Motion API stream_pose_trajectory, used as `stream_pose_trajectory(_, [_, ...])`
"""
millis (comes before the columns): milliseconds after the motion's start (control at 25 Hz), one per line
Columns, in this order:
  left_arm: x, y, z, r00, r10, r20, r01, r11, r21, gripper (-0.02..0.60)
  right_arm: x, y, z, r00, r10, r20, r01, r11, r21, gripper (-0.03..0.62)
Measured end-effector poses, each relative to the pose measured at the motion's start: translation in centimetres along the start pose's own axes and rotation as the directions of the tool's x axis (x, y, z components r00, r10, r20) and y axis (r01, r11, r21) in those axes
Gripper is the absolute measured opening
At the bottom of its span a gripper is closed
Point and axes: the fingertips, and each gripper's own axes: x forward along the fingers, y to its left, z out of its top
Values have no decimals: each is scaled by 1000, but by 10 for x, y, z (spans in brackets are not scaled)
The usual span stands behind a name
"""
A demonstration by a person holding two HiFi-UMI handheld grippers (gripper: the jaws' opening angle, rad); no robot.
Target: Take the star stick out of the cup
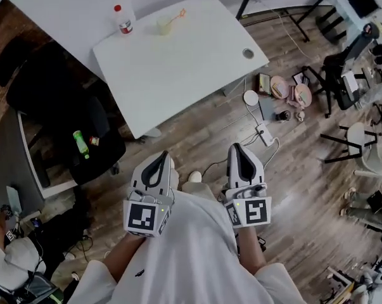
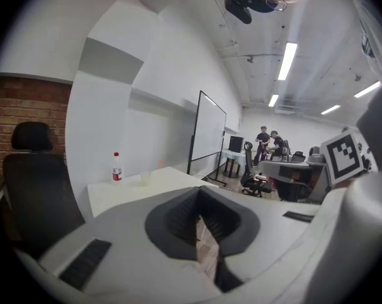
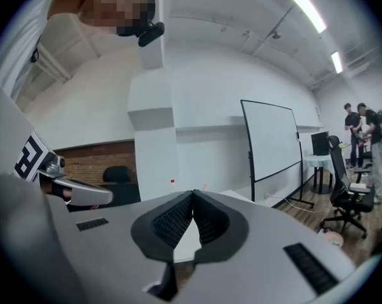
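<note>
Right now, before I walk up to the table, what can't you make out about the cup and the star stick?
Head view: the star stick is too small to tell how deep it sits in the cup.
Left gripper view: the cup is far off and pale against the table; its contents can't be read.
Right gripper view: the cup is hidden behind the right gripper; only an orange speck shows above it.
</note>
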Motion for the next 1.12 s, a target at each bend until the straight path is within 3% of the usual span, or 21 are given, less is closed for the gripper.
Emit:
stream_pose_trajectory(240, [13, -94, 8, 996, -83, 23, 82, 996, 32, -6, -72, -53, 8, 995, -69, 66, 64, 995, 80, 2])
stream_pose_trajectory(360, [10, -121, 5, 993, -99, 62, 96, 994, 48, -6, -95, -63, -2, 994, -69, 84, 62, 995, 84, 2])
stream_pose_trajectory(520, [4, -119, -2, 995, -73, 60, 69, 995, 67, -6, -94, -56, -11, 995, -35, 94, 28, 997, 73, 2])
stream_pose_trajectory(760, [8, -110, 7, 999, -38, 19, 37, 997, 68, -6, -81, -49, 6, 995, 14, 103, -24, 996, 91, 2])
stream_pose_trajectory(920, [18, -109, -4, 999, -42, 34, 39, 997, 72, -6, -71, -51, -15, 996, 18, 90, -27, 995, 99, 2])
stream_pose_trajectory(1120, [47, -73, 1, 999, -32, 20, 31, 999, 44, -5, -27, -56, -12, 998, 6, 66, -13, 995, 102, 2])
